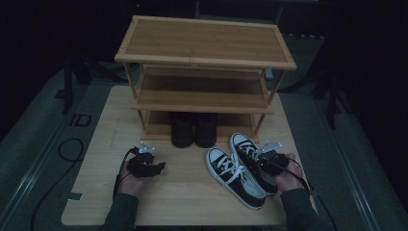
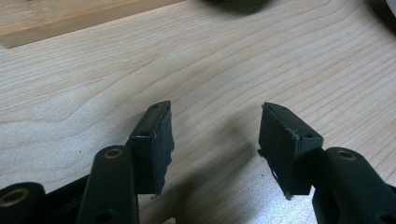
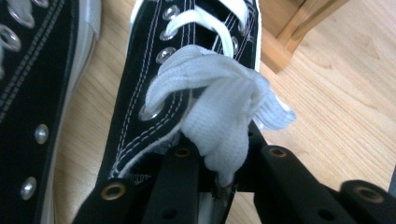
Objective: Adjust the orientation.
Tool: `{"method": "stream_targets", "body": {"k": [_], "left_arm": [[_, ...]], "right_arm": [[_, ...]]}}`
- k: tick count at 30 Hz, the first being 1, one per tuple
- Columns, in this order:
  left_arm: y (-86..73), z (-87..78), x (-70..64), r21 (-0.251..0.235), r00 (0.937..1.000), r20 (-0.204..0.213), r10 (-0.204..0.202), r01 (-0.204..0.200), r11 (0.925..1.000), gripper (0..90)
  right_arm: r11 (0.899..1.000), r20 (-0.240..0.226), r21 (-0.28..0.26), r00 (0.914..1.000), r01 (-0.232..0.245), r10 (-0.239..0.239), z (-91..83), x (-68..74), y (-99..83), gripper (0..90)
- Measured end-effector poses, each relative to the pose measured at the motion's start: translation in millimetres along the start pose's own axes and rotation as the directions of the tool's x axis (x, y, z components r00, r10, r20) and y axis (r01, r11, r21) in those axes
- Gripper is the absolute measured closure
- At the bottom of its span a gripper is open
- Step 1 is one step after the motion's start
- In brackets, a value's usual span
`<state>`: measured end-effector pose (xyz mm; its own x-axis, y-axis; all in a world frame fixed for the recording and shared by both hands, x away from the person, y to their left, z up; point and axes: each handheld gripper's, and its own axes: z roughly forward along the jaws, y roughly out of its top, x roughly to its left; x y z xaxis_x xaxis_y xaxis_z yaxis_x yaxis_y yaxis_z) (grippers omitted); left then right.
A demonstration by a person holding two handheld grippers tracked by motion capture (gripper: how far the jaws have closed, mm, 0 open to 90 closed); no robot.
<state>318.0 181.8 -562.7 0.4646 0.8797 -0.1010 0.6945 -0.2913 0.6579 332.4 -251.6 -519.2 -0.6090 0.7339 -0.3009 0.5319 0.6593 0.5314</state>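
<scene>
The bamboo shoe rack (image 1: 204,62) stands at the far side of the table (image 1: 183,197), with 3 shelves facing me, which is why the shoes are lined up toes toward it: each can go straight in without turning. Its top 2 shelves are bare. On the lowest shelf 1 pair of dark boots (image 1: 194,129) already sits side by side, pushed to the middle, so I judge the room left is above them.

In front of the rack, on my right, lie the 2 black sneakers with white laces and white toe caps. The left sneaker (image 1: 234,176) rests flat on the table, free of my tools. The right sneaker (image 1: 252,161) is the 1 I have in hand, just beside its mate, its toe near the rack's right leg.

My right gripper (image 1: 269,159) comes in from the heel end and is clamped on the upper edge of that sneaker by the top eyelets. In the right gripper view the knotted lace (image 3: 219,107) bunches over my jaws, which are pressed together on the canvas rim (image 3: 140,158). I grip there because the rim is stiff enough to carry the shoe and leaves the sole free to land on a shelf.

My left gripper (image 1: 146,166) rests low over bare table, well apart from the shoes, fingers (image 2: 152,144) spread with nothing between them, waiting, I think, for the other sneaker.
</scene>
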Motion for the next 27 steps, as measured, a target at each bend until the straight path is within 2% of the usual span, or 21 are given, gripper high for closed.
{"method": "stream_targets", "body": {"k": [3,7,10,14,20,21,25,27], "left_arm": [[0.1,0.0,-0.1,0.0,1.0,-0.002,0.001,-0.001,1.0,45.2],[0.1,0.1,-0.1,-0.001,1.0,-0.003,0.0,0.0,1.0,45.2],[0.1,0.3,-0.2,-0.003,1.0,-0.003,-0.001,0.001,1.0,45.2],[0.1,0.3,-0.4,-0.002,1.0,-0.002,-0.001,0.001,1.0,45.2],[0.0,0.3,-0.1,-0.003,1.0,-0.003,-0.001,0.001,1.0,45.1],[-0.1,0.4,0.1,-0.005,1.0,-0.001,-0.002,0.002,1.0,45.2],[-0.1,0.4,-0.1,-0.005,1.0,-0.002,0.0,0.0,1.0,45.1],[-0.2,0.4,0.1,-0.006,1.0,-0.001,-0.003,0.003,1.0,45.1]], "right_arm": [[1.0,-0.017,-0.022,0.9998,-0.003,0.003,-1.0,-1.8,-2.5,84.3],[0.998,-0.078,-0.059,0.9969,-0.011,0.007,-3.0,-8.2,-7.9,84.7],[0.996,-0.098,-0.089,0.995,0.006,-0.014,-3.3,-8.9,-10.3,84.6],[0.993,-0.133,-0.119,0.9909,0.005,-0.021,-3.0,-11.9,-10.8,84.7],[0.99,-0.177,-0.143,0.9834,0.013,-0.039,-3.2,-15.8,-11.9,84.8],[0.988,-0.21,-0.153,0.9759,0.026,-0.058,-3.2,-14.6,-11.4,84.9],[0.99,-0.214,-0.14,0.975,0.029,-0.059,-2.2,-16.1,-11.5,84.5],[0.993,-0.205,-0.107,0.9767,0.043,-0.064,-1.7,-15.5,-11.2,80.1]]}}
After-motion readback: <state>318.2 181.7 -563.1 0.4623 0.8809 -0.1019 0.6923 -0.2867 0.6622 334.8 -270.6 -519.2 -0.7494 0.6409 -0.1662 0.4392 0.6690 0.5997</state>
